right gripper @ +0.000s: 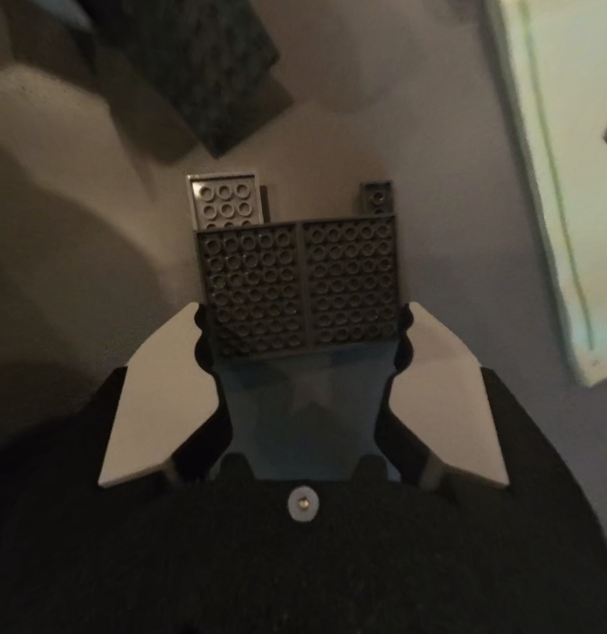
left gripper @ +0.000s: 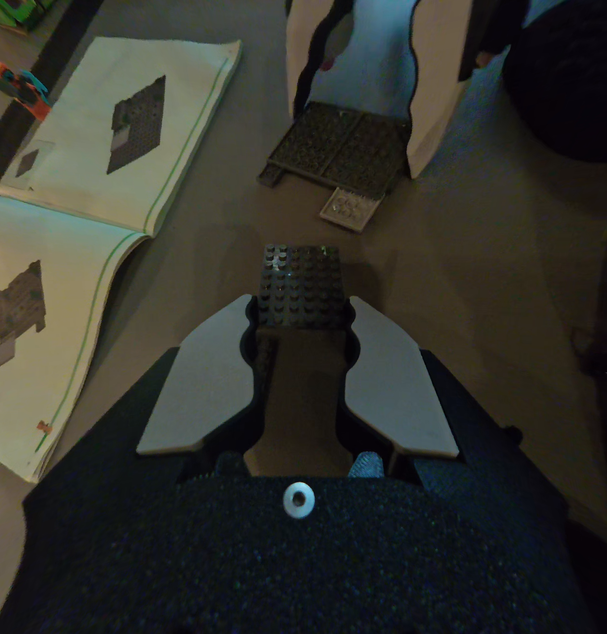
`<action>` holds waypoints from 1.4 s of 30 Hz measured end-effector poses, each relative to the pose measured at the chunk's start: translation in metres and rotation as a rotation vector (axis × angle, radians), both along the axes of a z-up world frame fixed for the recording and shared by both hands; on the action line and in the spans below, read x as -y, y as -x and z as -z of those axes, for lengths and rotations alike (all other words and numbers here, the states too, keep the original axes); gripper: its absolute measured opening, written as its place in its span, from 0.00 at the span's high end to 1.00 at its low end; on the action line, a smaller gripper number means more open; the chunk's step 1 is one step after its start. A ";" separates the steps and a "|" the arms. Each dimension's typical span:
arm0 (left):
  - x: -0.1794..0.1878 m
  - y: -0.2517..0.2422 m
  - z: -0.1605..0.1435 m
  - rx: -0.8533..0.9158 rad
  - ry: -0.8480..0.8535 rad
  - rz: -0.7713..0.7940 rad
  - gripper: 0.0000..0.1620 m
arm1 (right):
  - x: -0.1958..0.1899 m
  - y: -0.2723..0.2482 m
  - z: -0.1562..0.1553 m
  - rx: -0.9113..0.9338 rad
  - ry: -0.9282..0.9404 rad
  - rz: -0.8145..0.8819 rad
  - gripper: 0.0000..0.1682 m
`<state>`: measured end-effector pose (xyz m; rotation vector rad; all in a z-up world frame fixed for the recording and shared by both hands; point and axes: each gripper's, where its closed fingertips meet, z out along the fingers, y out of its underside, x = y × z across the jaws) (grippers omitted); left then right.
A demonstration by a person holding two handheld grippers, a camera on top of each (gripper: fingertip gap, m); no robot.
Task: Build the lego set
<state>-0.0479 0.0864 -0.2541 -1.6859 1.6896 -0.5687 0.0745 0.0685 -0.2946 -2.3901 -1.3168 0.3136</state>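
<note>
Left gripper [left gripper: 300, 312] up close pinches a dark studded plate [left gripper: 300, 286], studs up, above the grey table [left gripper: 206, 260]. Right gripper [right gripper: 302, 329] clamps the upside-down dark grey plate assembly [right gripper: 297, 286], light grey plate [right gripper: 225, 202] attached. The open instruction booklet [left gripper: 99, 137] lies left.

No writing could be read anywhere. The open instruction booklet [left gripper: 89, 164], lying left of the dark studded plate [left gripper: 300, 288], showed only printed build diagrams and green page-edge lines; any small marks on its pages were too blurred to make out.
</note>
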 end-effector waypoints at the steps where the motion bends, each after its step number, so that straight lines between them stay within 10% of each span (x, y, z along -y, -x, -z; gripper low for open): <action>1: 0.001 0.001 -0.002 0.007 0.000 0.000 0.71 | 0.000 0.001 -0.001 0.002 -0.005 -0.069 0.38; 10: 0.000 0.005 -0.010 0.037 -0.002 -0.005 0.71 | -0.010 0.012 -0.006 -0.030 -0.022 -0.514 0.38; 24: 0.002 0.001 -0.016 0.085 -0.005 0.017 0.71 | -0.005 0.029 -0.055 -0.390 -0.189 -0.208 0.30; 34: 0.032 -0.018 -0.043 0.255 0.160 0.129 0.71 | 0.016 0.085 -0.072 -0.324 -0.569 -0.352 0.50; 42: 0.039 -0.010 -0.061 0.417 0.497 0.117 0.71 | 0.025 0.094 -0.102 -0.215 -1.109 -0.511 0.94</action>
